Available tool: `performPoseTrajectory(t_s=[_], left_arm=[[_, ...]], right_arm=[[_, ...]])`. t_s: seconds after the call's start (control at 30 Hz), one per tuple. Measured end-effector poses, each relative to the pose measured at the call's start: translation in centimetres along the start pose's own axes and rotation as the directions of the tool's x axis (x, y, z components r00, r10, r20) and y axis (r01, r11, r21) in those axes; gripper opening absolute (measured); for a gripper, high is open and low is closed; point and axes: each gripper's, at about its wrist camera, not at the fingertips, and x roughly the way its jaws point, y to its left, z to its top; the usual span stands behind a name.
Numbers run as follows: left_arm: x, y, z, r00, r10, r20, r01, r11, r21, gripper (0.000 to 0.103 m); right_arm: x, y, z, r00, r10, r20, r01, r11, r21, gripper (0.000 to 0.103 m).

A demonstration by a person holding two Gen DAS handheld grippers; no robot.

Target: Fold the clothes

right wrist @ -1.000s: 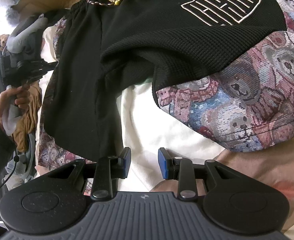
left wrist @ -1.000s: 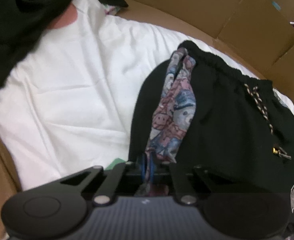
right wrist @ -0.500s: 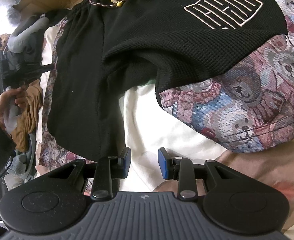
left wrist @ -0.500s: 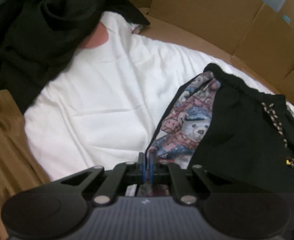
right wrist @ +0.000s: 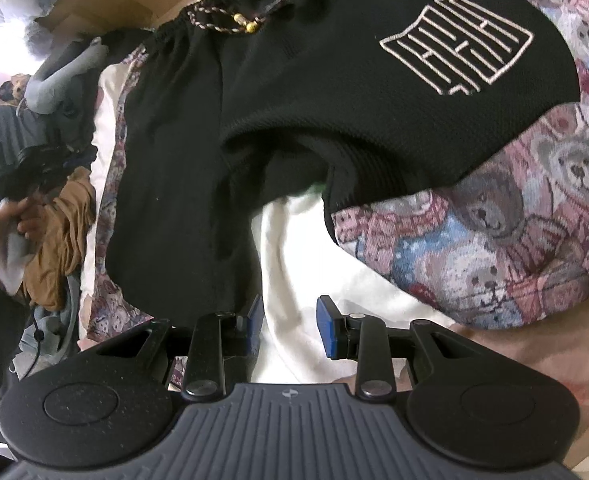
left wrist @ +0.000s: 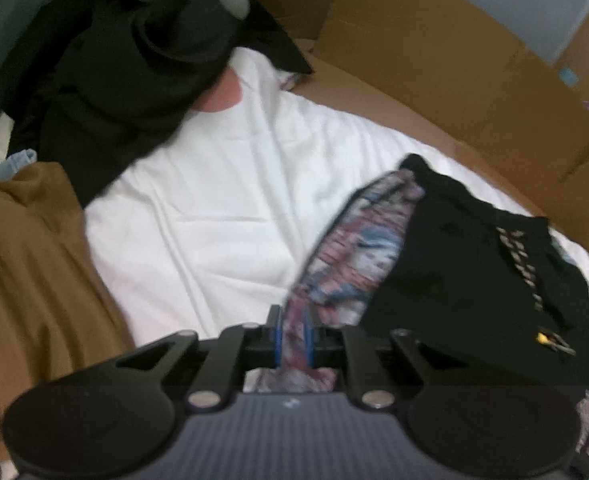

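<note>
— Shorts (left wrist: 466,276), black with bear-print side panels, are lying spread across the white sheet (left wrist: 214,216). What is the left gripper (left wrist: 293,338) doing with them?

— Its jaws are opening right now, with a strip of the bear-print fabric (left wrist: 358,240) sitting between the blue pads (left wrist: 277,336). The picture is blurring there, so I cannot tell whether the pads are pressing on it.

— And the right gripper (right wrist: 289,330)?

— It is hovering with its jaws parted over bare white sheet, nothing between them. Just to the left of its left finger the black hem of one leg is lying flat; to the right the other leg is bulging upward, showing an outlined square logo (right wrist: 456,42) and a wide band of bears.

— Farther out?

— In the right wrist view the waistband is sitting at the far end, with a braided drawstring (right wrist: 218,26) ending in gold beads. At the left edge a hand (right wrist: 6,228) is gripping the handle of the other tool, beside a brown garment (left wrist: 26,264).

— Beyond that?

— In the left wrist view a heap of dark clothes (left wrist: 134,80) is resting on the far left of the sheet, and cardboard (left wrist: 434,64) is standing along the far side.
</note>
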Motion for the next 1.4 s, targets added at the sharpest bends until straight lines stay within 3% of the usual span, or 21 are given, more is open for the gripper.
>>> performPoseTrajectory(t_s=[0.1, 0.27, 0.37, 0.63, 0.73, 0.83, 1.03, 1.1, 1.17, 1.4], left_arm=[[0.3, -0.8, -0.8, 1.000, -0.015, -0.023, 0.016, 1.000, 0.018, 0.010], [2.5, 0.0, -2.5, 0.996, 0.041, -0.082, -0.041, 0.999, 0.006, 0.011], [3.7, 0.9, -3.1, 0.991, 0.102, -0.089, -0.101, 0.995, 0.014, 0.010], [3.8, 1.1, -3.0, 0.986, 0.140, -0.090, -0.140, 0.990, 0.002, 0.013], [2.6, 0.2, -3.0, 0.985, 0.161, -0.069, -0.161, 0.987, 0.000, 0.026], [1.2, -0.9, -3.2, 0.989, 0.140, -0.054, -0.140, 0.990, -0.002, 0.041], [-0.8, -4.1, -4.2, 0.994, 0.096, -0.059, -0.096, 0.995, 0.016, 0.051], [-1.1, -5.4, -4.6, 0.993, 0.108, -0.048, -0.106, 0.994, 0.029, 0.060], [-1.3, -6.8, -5.2, 0.992, 0.114, -0.045, -0.112, 0.993, 0.048, 0.061], [-2.0, -11.9, -7.6, 0.997, 0.029, -0.077, -0.021, 0.995, 0.099, 0.061]], right_arm=[[-0.4, 0.1, 0.2, 1.000, -0.010, 0.017, 0.010, 1.000, -0.007, 0.032], [-1.3, -0.4, 0.1, 0.999, -0.024, 0.038, 0.024, 1.000, 0.001, 0.032], [-1.8, -1.1, -0.1, 0.998, -0.036, 0.046, 0.035, 0.999, 0.011, 0.032], [-2.7, -2.8, -0.4, 0.996, -0.065, 0.062, 0.061, 0.997, 0.051, 0.032], [-3.2, -2.9, -0.5, 0.995, -0.057, 0.077, 0.053, 0.997, 0.055, 0.032], [-3.7, -3.0, -0.6, 0.994, -0.056, 0.093, 0.051, 0.997, 0.055, 0.032], [-5.2, -3.6, -1.4, 0.991, -0.055, 0.124, 0.048, 0.997, 0.058, 0.035], [-5.7, -4.0, -1.8, 0.989, -0.056, 0.135, 0.047, 0.997, 0.065, 0.039], [-6.2, -4.5, -2.1, 0.988, -0.058, 0.143, 0.047, 0.996, 0.078, 0.044], [-7.4, -6.1, -3.1, 0.983, -0.046, 0.180, 0.022, 0.991, 0.131, 0.046]])
